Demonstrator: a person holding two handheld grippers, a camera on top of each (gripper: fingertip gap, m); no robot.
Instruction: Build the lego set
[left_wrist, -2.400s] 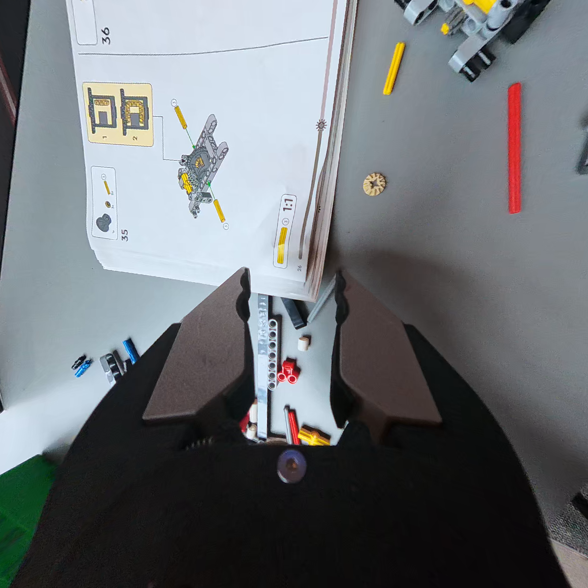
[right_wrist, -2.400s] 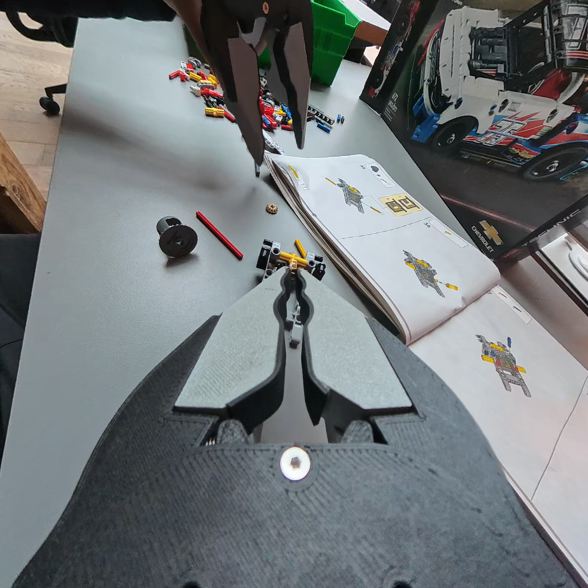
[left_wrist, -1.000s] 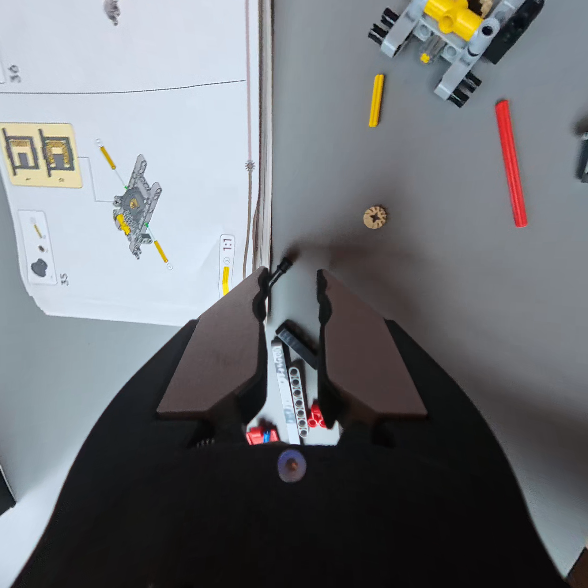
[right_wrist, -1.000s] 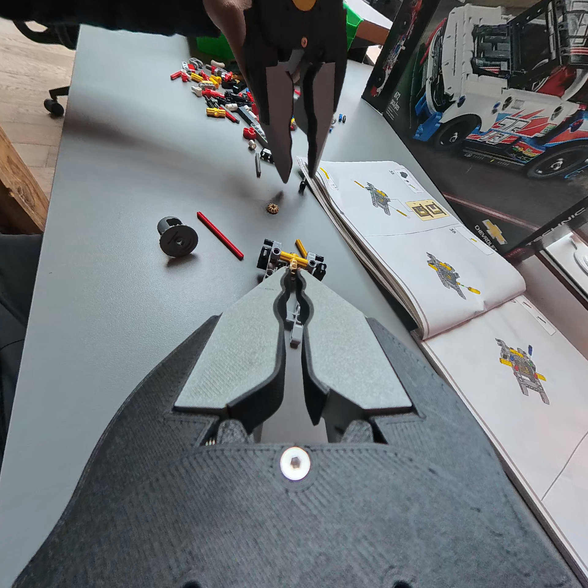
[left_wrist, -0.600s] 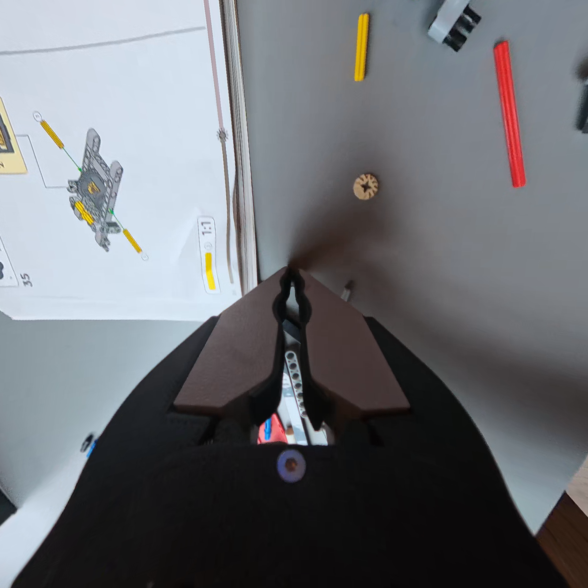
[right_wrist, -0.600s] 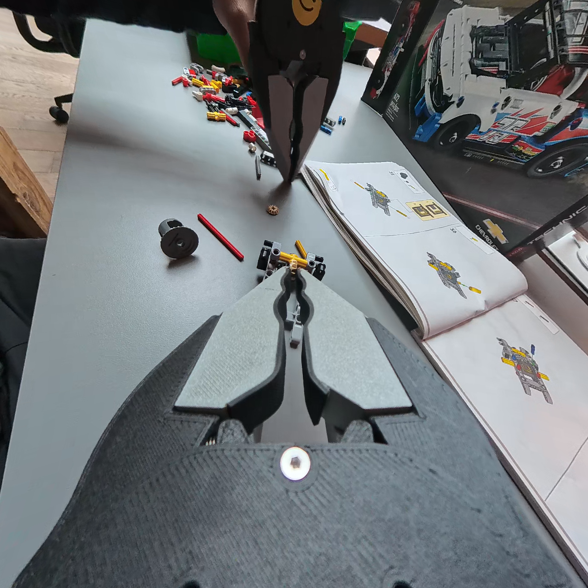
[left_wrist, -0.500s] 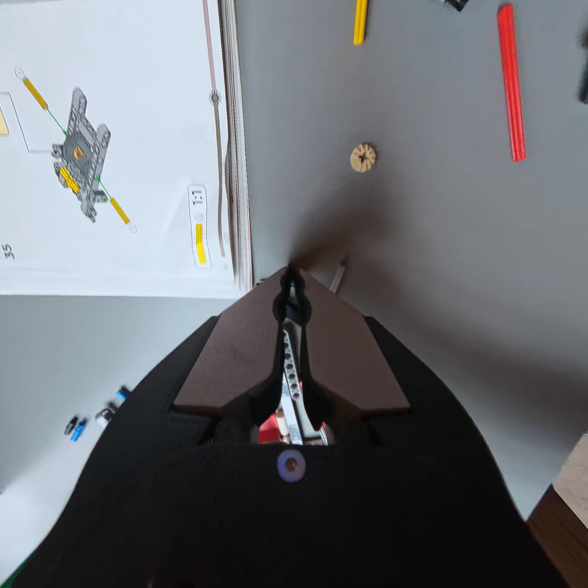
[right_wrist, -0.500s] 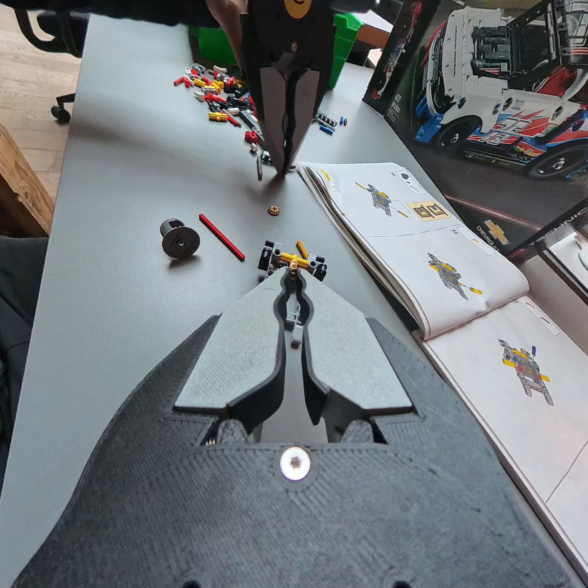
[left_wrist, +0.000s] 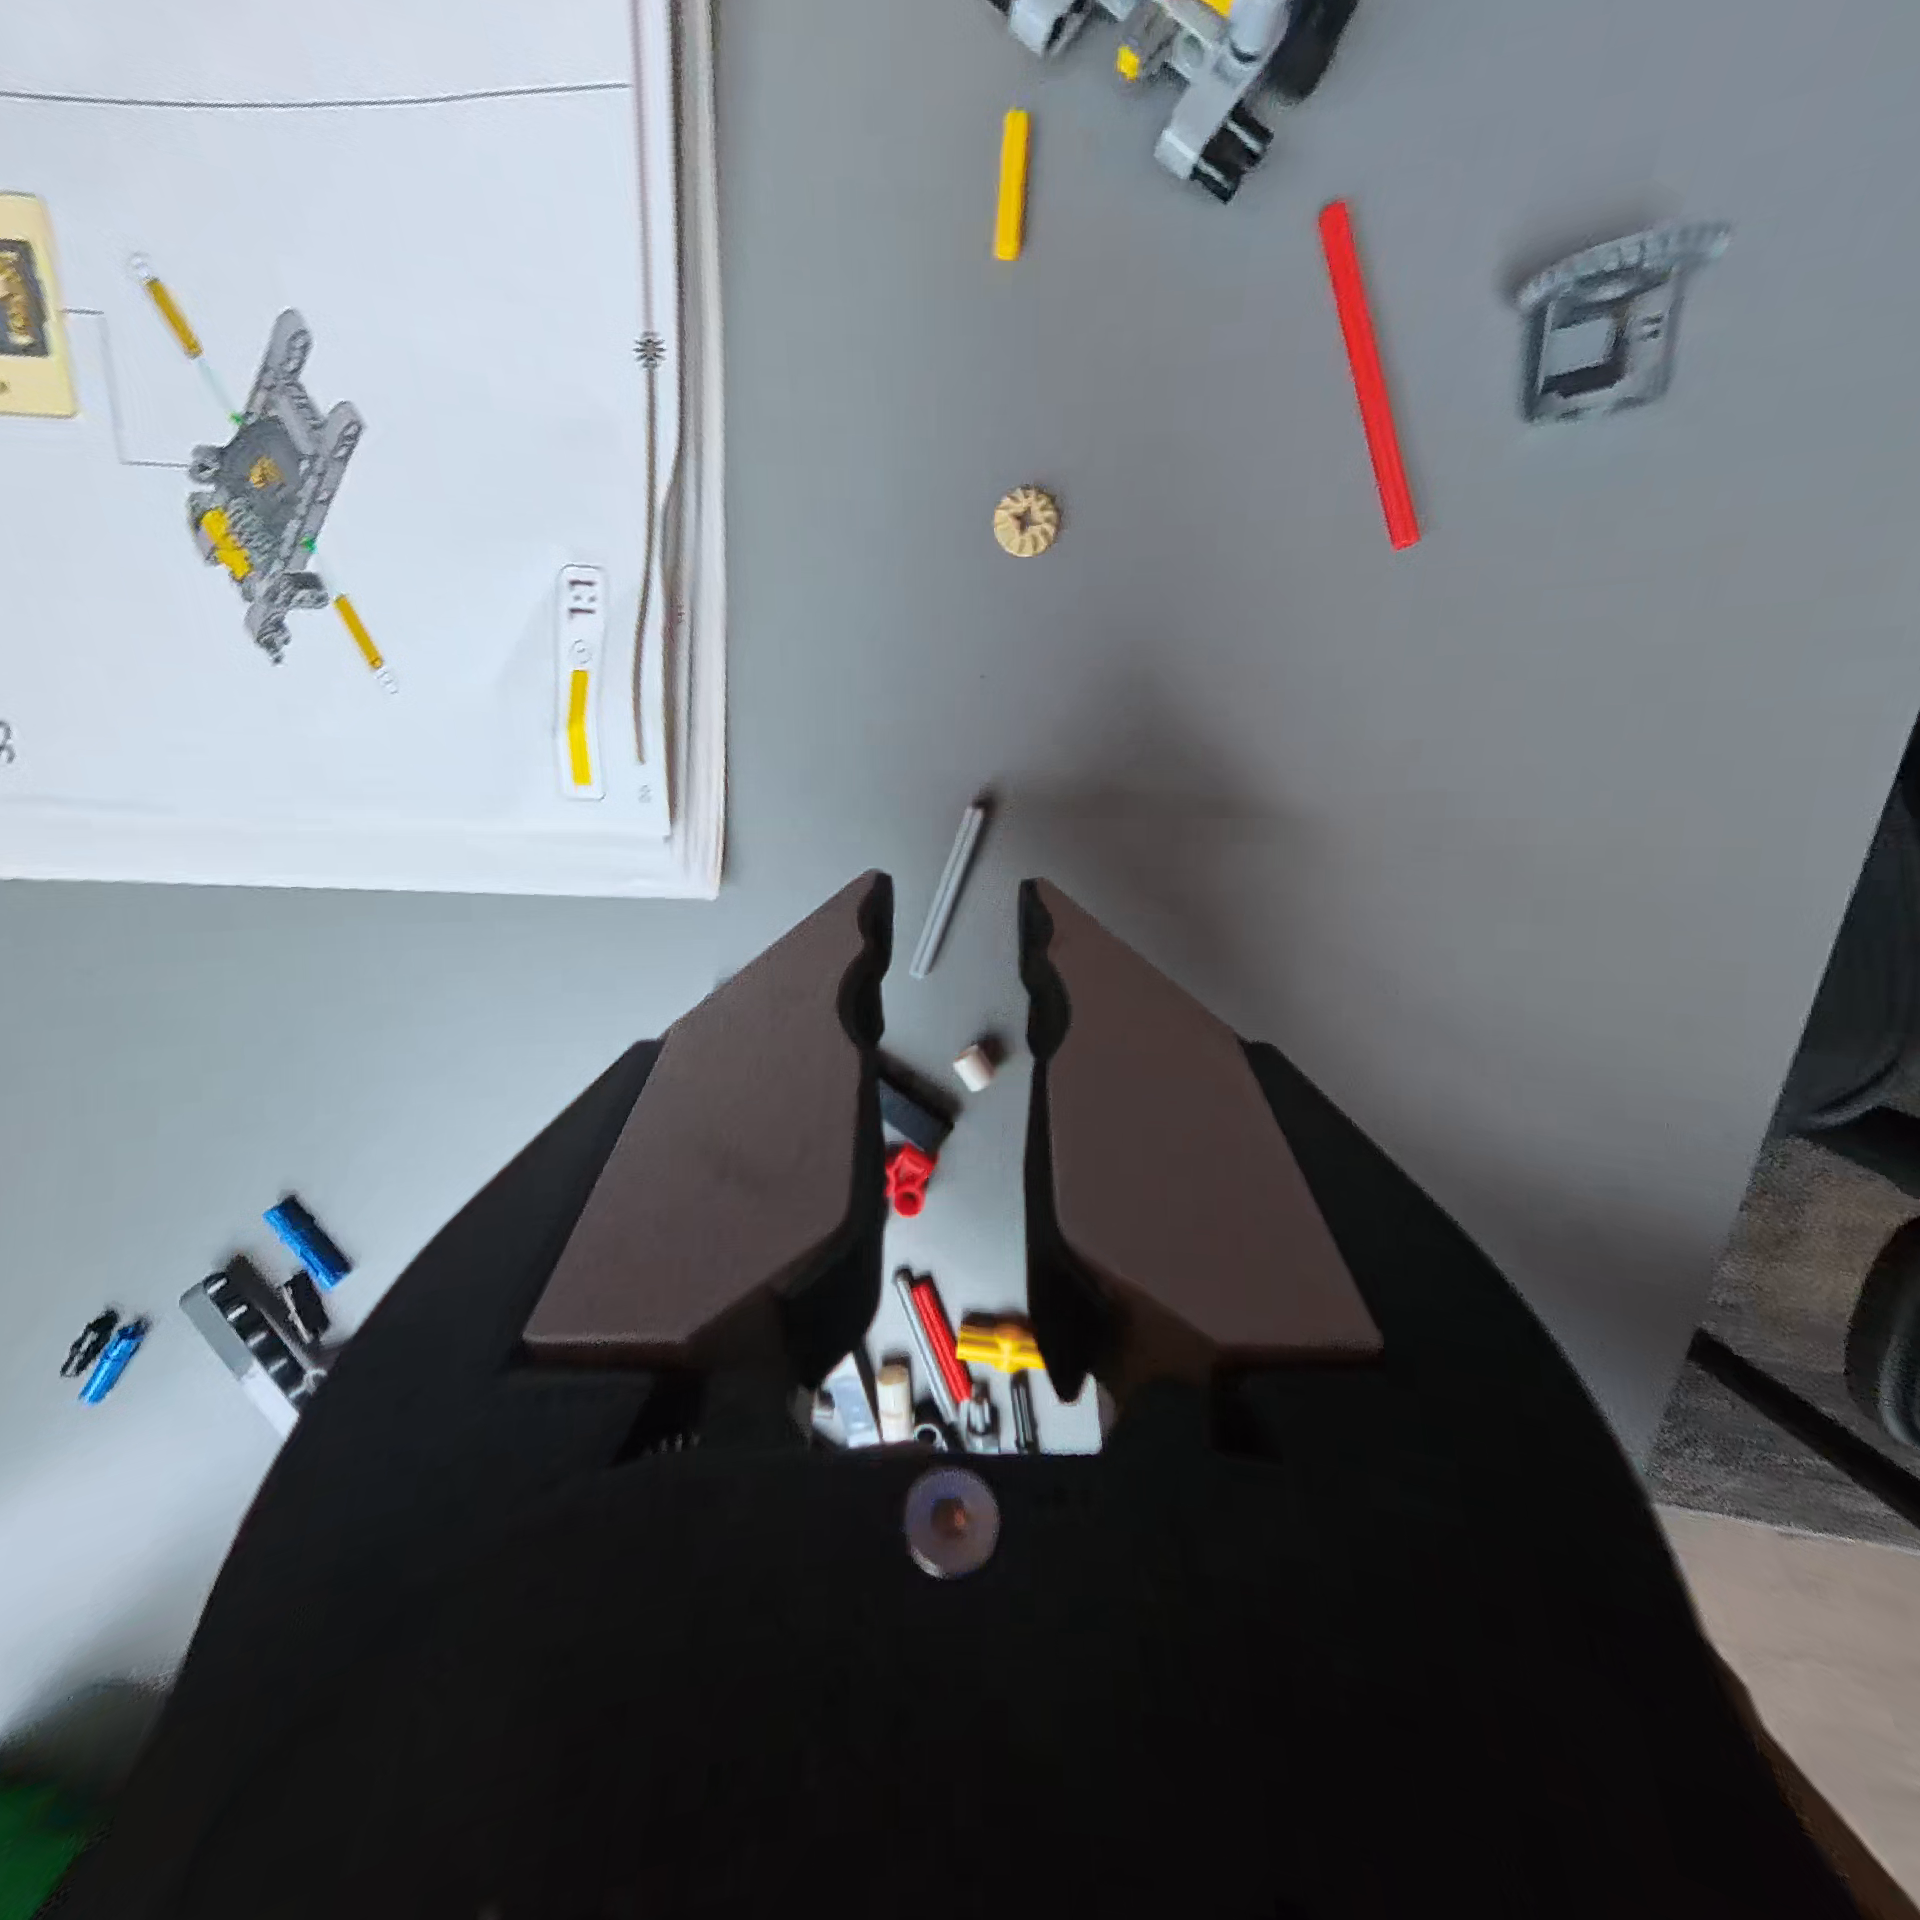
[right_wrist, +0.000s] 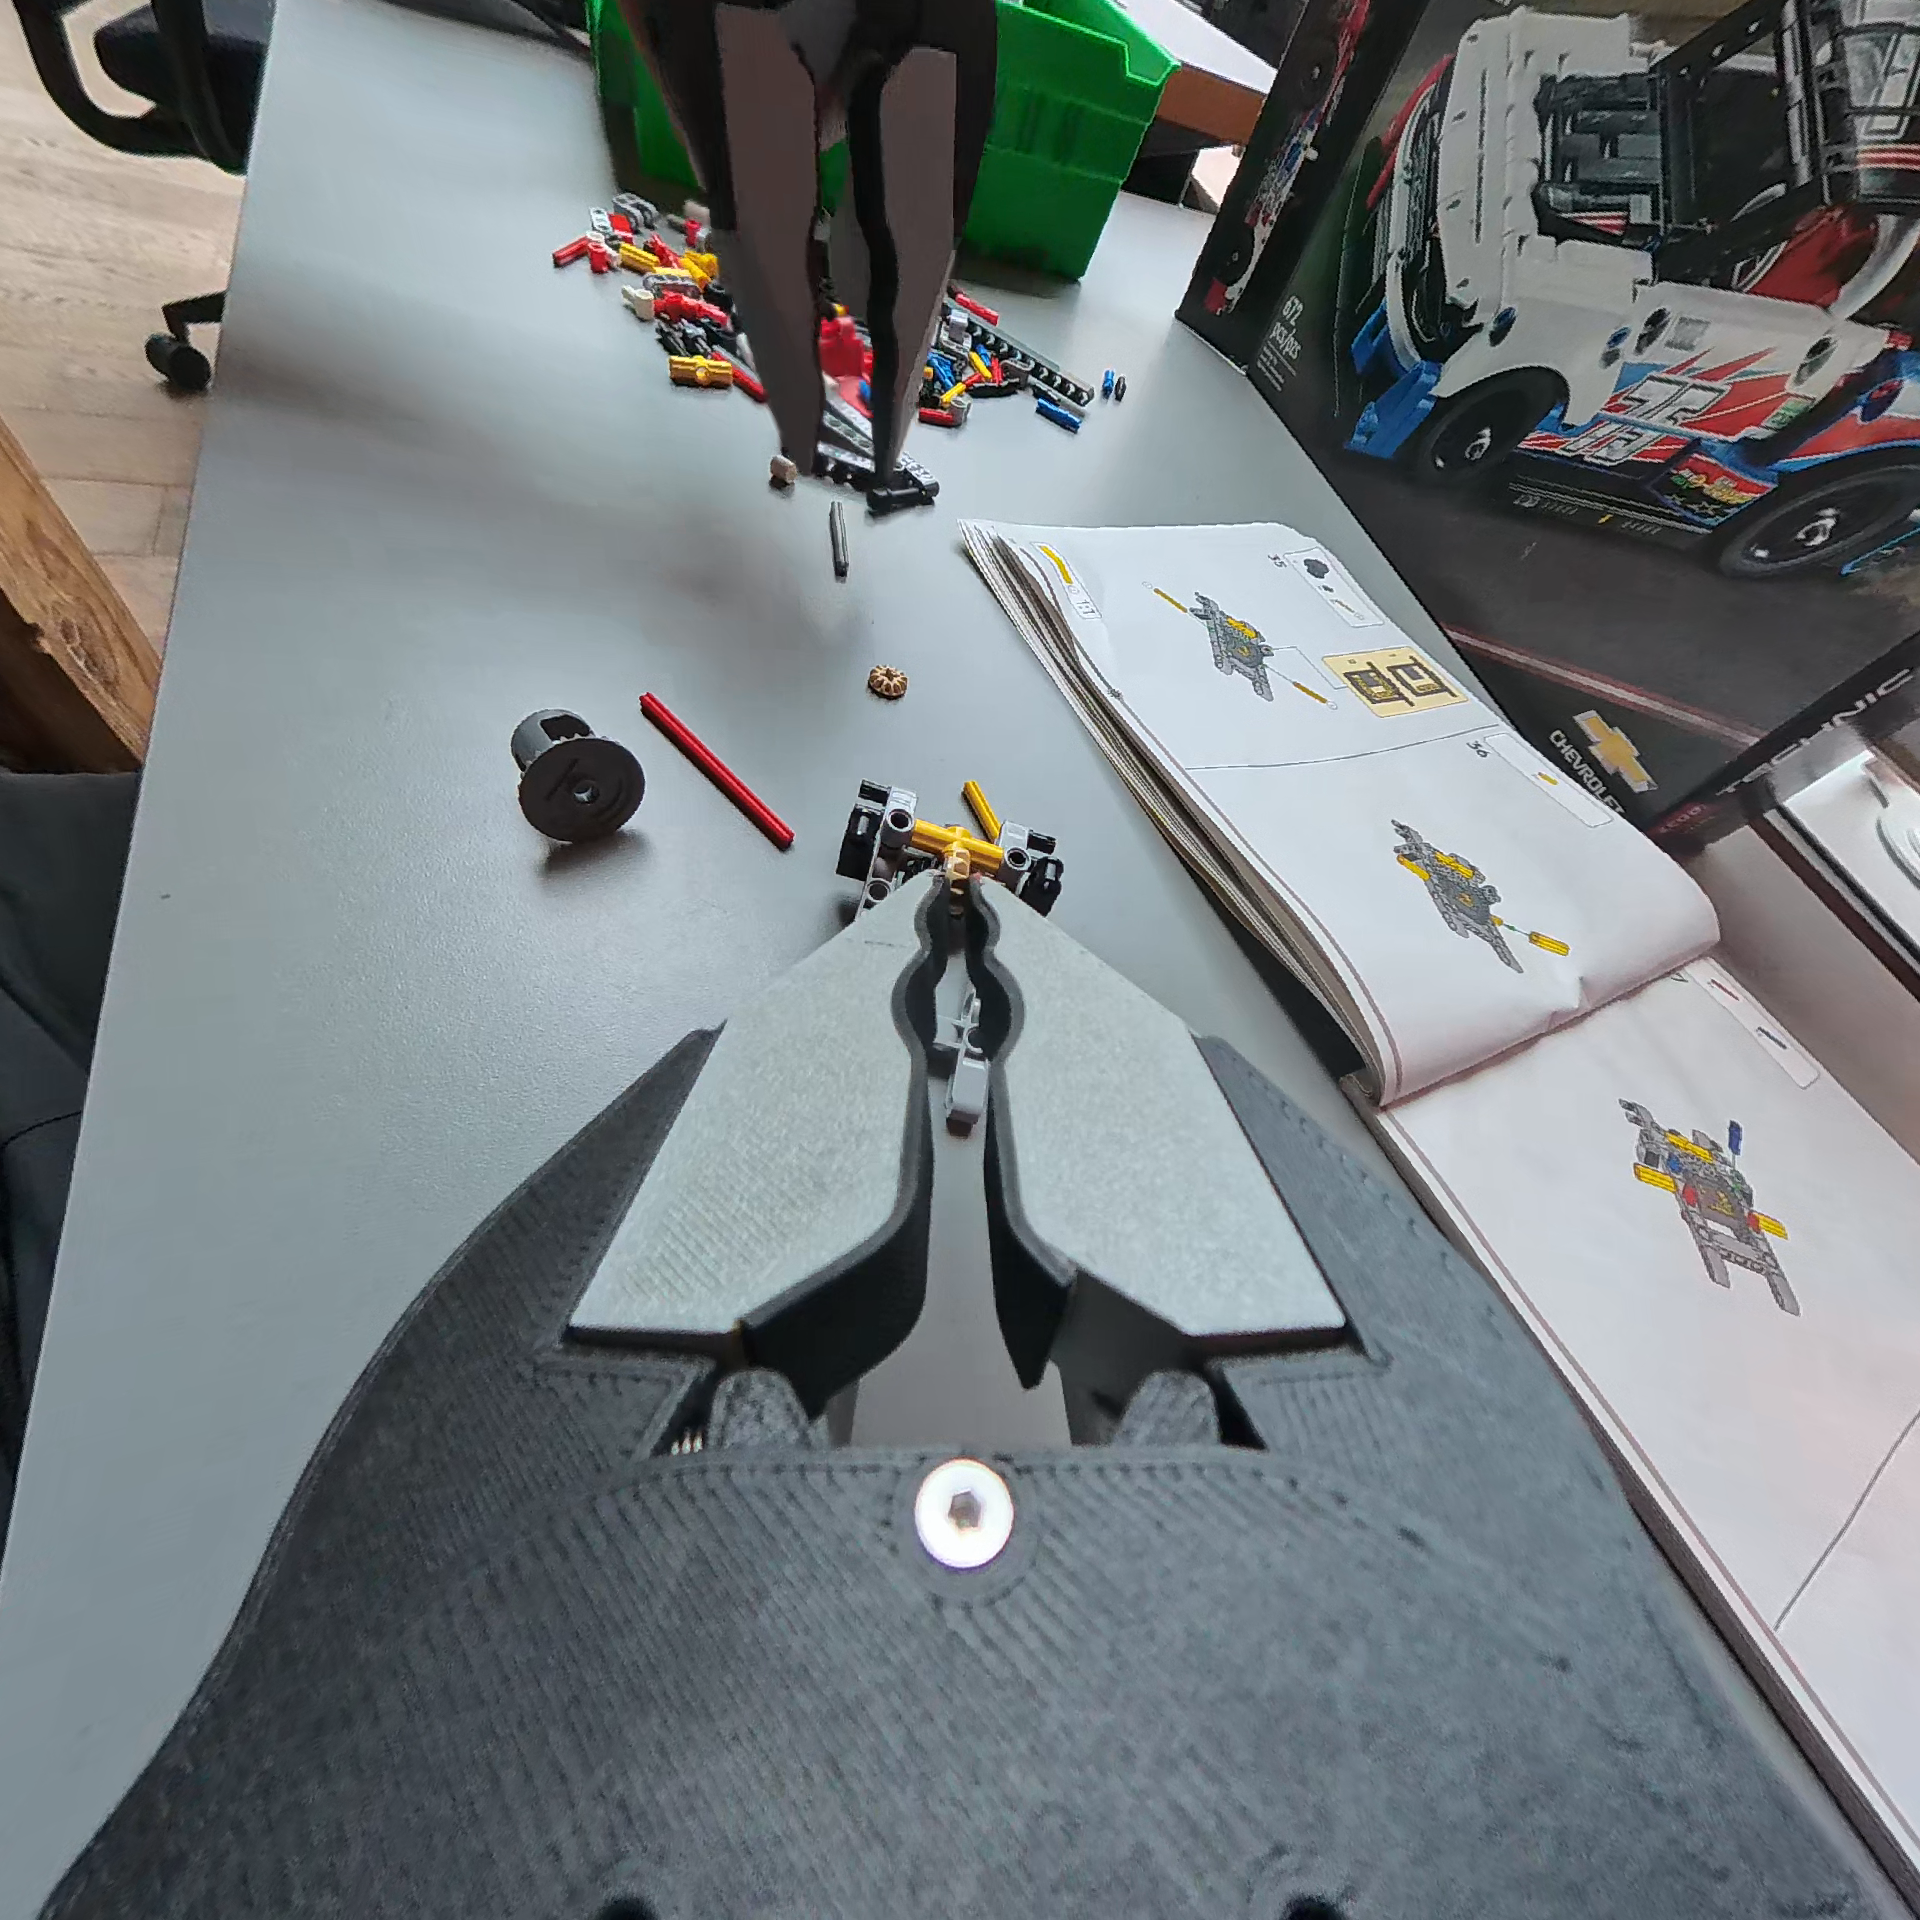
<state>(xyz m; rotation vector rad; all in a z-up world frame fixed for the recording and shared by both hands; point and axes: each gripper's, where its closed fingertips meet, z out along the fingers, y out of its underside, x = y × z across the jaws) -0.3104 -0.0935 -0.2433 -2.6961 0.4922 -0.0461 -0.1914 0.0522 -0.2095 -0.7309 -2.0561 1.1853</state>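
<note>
My left gripper (left_wrist: 956, 902) is open and empty above the grey table, with a thin grey axle (left_wrist: 949, 888) lying on the table in line with the gap between its tips. It also shows in the right wrist view (right_wrist: 842, 462), over the near edge of the loose-parts pile (right_wrist: 821, 343). My right gripper (right_wrist: 961, 902) is shut on the small grey, black and yellow assembly (right_wrist: 951, 847), which rests on the table; a grey part of the assembly (right_wrist: 966, 1049) shows between the fingers. The assembly shows at the top of the left wrist view (left_wrist: 1174, 62).
The open instruction booklet (right_wrist: 1299, 727) lies to the right, with the set's box (right_wrist: 1662, 312) behind it. A tan gear (left_wrist: 1027, 520), a red axle (left_wrist: 1369, 374), a yellow axle (left_wrist: 1010, 185) and a dark round hub (right_wrist: 577, 784) lie loose. A green bin (right_wrist: 1060, 135) stands at the back. Some 20 centimetres of space lies between my two pairs of fingers.
My left gripper was shut by the booklet's corner half a second ago; now it is open and has drawn back toward the parts pile. The right gripper and the assembly have not moved.
</note>
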